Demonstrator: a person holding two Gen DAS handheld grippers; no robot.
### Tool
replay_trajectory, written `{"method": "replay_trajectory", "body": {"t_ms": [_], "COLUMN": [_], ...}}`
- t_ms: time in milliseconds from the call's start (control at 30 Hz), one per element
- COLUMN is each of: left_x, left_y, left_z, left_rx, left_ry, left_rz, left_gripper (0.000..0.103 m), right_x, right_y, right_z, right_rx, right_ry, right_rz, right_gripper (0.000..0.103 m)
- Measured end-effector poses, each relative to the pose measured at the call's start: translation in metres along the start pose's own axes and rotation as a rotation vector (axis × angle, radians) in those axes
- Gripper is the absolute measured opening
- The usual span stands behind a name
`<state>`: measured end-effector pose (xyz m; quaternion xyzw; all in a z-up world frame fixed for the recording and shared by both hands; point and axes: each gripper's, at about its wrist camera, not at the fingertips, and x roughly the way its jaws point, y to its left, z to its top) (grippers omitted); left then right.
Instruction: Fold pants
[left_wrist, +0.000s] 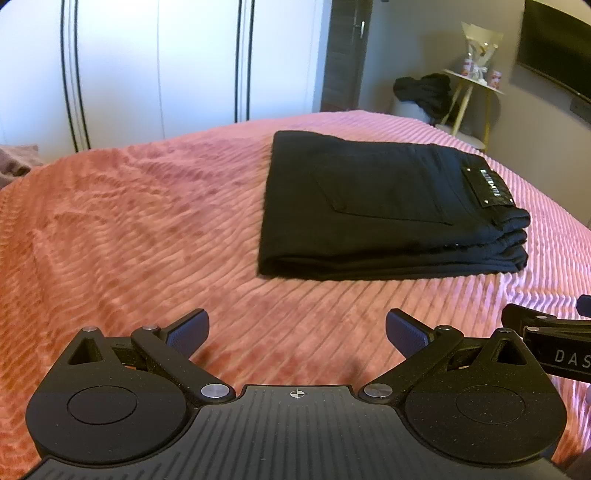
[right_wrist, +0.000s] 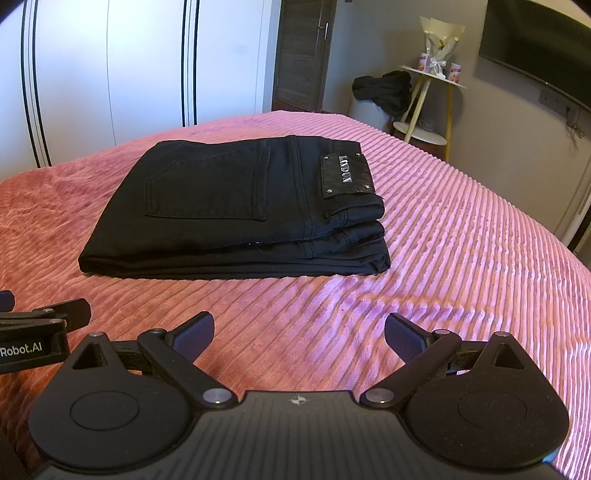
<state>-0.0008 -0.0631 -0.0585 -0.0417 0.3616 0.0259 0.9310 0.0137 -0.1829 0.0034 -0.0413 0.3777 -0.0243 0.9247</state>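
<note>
Black pants (left_wrist: 373, 206) lie folded into a neat rectangular stack on the pink ribbed bedspread (left_wrist: 147, 229), back pocket and waistband label facing up. They also show in the right wrist view (right_wrist: 229, 210). My left gripper (left_wrist: 297, 332) is open and empty, held above the bedspread short of the stack's near edge. My right gripper (right_wrist: 299, 334) is open and empty, also short of the stack. Each gripper's side shows at the edge of the other's view.
White wardrobe doors (left_wrist: 155, 66) stand behind the bed. A small round side table (right_wrist: 430, 79) with a bouquet and a dark garment (right_wrist: 384, 90) beside it stands at the back right. A dark screen (right_wrist: 535, 40) hangs on the right wall.
</note>
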Motion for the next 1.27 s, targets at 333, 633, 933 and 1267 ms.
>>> {"method": "replay_trajectory", "body": {"t_ms": [333, 633, 933, 1267], "left_x": [0.0, 0.0001, -0.0032, -0.0019], "left_y": [0.0017, 0.0016, 0.0009, 0.0002], "left_z": [0.0003, 0.0001, -0.0021, -0.0015], "left_rx": [-0.011, -0.012, -0.006, 0.003], "left_ry": [0.001, 0.002, -0.026, -0.019], "left_rz": [-0.007, -0.017, -0.021, -0.014], "left_gripper": [0.103, 0.103, 0.103, 0.103], "right_x": [-0.0001, -0.0001, -0.0003, -0.0009], "right_y": [-0.0003, -0.0003, -0.0002, -0.0004], "right_z": [-0.0003, -0.0005, -0.0007, -0.0003], "right_rx": [0.0, 0.001, 0.001, 0.005], "right_ry": [0.0, -0.001, -0.001, -0.001], "right_rz": [0.001, 0.0, -0.002, -0.006], "right_gripper": [0.099, 0.099, 0.099, 0.099]}}
